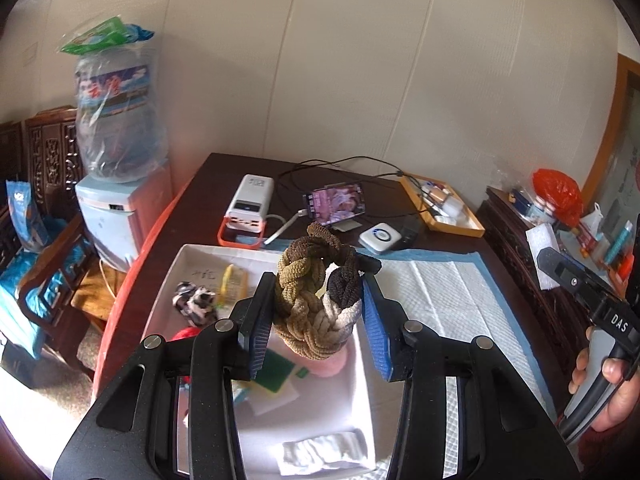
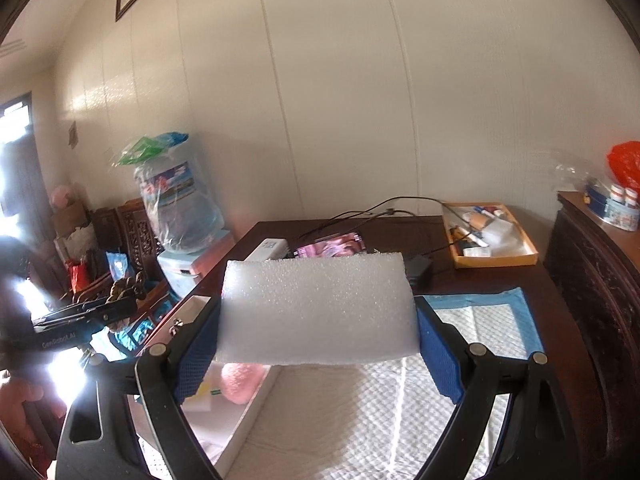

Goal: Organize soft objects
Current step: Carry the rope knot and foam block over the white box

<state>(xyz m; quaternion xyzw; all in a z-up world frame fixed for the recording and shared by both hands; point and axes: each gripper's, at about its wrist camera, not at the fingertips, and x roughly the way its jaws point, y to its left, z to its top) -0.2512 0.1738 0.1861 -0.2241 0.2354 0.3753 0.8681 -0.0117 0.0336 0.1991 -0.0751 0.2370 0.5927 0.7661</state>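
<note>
My left gripper [image 1: 318, 300] is shut on a braided rope ring [image 1: 316, 296] in brown, tan, black and white, held above the white tray [image 1: 192, 256]. The tray holds a black-and-white scrunchie [image 1: 196, 302], a pink soft piece [image 1: 332, 364], a white cloth [image 1: 324, 454] and a red item [image 1: 186, 334]. My right gripper [image 2: 318, 340] is shut on a white foam block [image 2: 318, 306], held above the quilted pad [image 2: 380, 408] beside the tray [image 2: 248, 412]. The right gripper also shows at the right edge of the left wrist view [image 1: 592, 296], with the foam [image 1: 542, 246].
The dark wooden table [image 1: 200, 200] carries a power bank [image 1: 250, 204], a phone [image 1: 336, 202] with cables, a white round device [image 1: 380, 236] and a yellow box [image 1: 440, 204]. A water dispenser [image 1: 116, 152] stands left. A dark cabinet [image 2: 592, 280] stands right.
</note>
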